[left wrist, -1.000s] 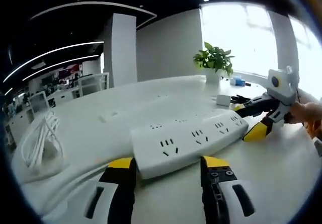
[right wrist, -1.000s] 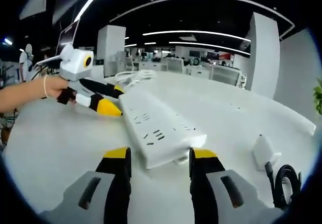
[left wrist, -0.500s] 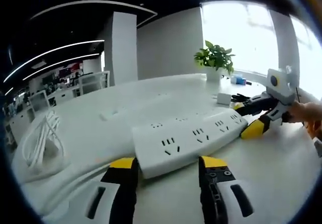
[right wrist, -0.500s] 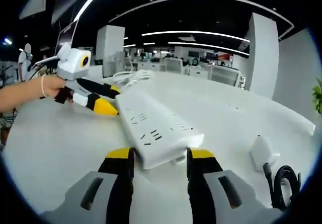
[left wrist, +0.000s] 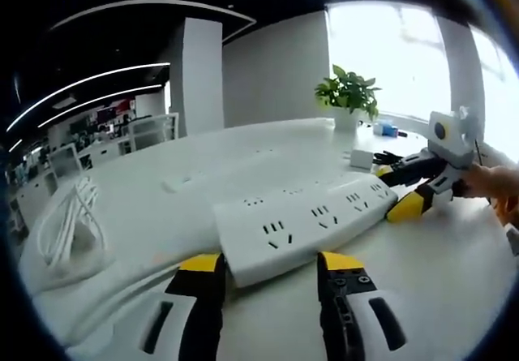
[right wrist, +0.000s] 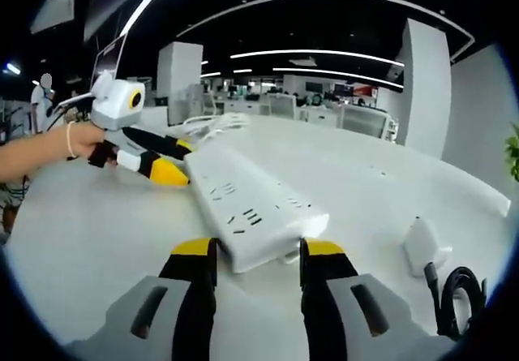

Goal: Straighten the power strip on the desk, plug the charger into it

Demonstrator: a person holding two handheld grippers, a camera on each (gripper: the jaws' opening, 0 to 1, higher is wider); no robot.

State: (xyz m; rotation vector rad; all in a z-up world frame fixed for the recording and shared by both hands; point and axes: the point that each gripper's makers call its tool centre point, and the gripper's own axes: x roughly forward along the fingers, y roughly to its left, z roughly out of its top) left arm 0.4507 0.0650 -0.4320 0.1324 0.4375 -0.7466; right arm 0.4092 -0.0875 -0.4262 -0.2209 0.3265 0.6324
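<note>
Long white multi-socket power strip (left wrist: 304, 223) lies on the white worktop (left wrist: 454, 272), one hand-held gripper at each end. Coiled white cable (left wrist: 69, 223) far left; small white charger block (right wrist: 423, 243) right of strip's near end; potted green plant (left wrist: 347, 97) far behind.

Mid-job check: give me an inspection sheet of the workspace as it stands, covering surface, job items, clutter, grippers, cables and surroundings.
Surface: white desk, bare near the jaws.
Job's things: white power strip lies flat, sockets up; white charger lies apart from it, unplugged.
Clutter: small white box and a blue item by the potted plant.
Grippers: left gripper jaws flank one end of the strip; right gripper jaws flank the other end; whether either one grips it, cannot tell.
Cables: coiled white cord; black cable leads from the charger.
Surroundings: open office, pillars, ceiling light strips, bright window.
</note>
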